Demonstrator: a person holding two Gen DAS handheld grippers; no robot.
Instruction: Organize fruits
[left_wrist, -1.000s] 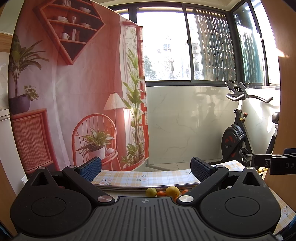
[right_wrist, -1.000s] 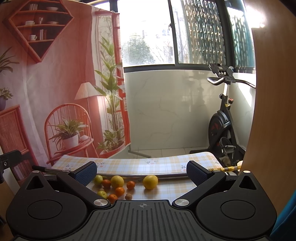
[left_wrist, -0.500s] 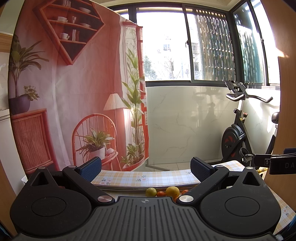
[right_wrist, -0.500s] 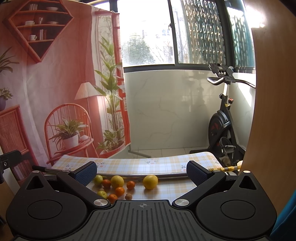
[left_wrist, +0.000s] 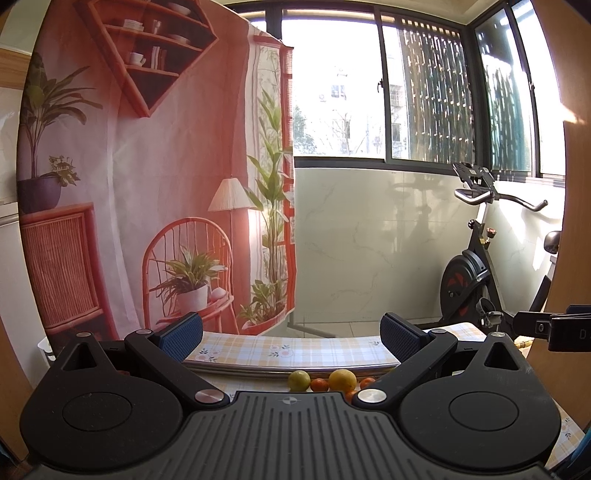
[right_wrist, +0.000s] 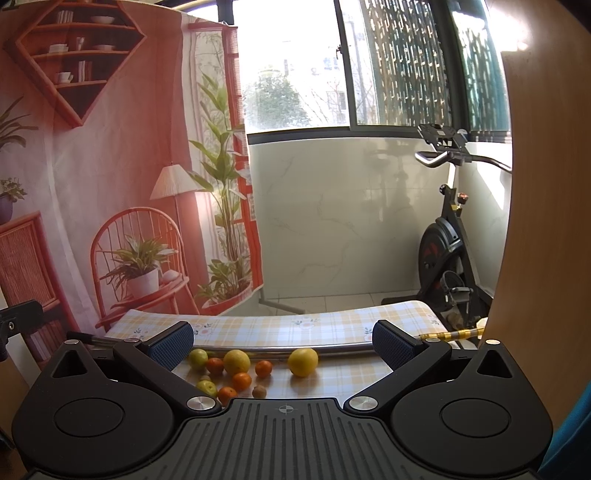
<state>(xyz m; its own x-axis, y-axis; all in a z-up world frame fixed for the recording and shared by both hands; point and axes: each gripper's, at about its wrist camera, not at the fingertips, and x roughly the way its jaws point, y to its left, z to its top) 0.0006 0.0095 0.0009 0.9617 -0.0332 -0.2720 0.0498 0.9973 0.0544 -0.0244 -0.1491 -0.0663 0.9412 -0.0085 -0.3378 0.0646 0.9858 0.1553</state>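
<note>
Several fruits lie on a checked tablecloth (right_wrist: 280, 328). In the right wrist view a yellow citrus (right_wrist: 303, 362) sits apart, right of a cluster: a second yellow fruit (right_wrist: 236, 362), a green one (right_wrist: 198, 358), small oranges (right_wrist: 241, 381) and a brown nut-like piece (right_wrist: 259, 391). My right gripper (right_wrist: 282, 341) is open above and short of them, holding nothing. In the left wrist view only a green fruit (left_wrist: 299, 380), a yellow fruit (left_wrist: 342, 379) and small oranges (left_wrist: 319, 385) peek over the gripper body. My left gripper (left_wrist: 291, 334) is open and empty.
A metal rail (right_wrist: 280, 350) runs across the table behind the fruit. A printed backdrop (right_wrist: 110, 166) hangs on the left and an exercise bike (right_wrist: 447, 254) stands at the right. A wooden panel (right_wrist: 546, 221) closes the right side. The other gripper's edge (left_wrist: 554, 326) shows at right.
</note>
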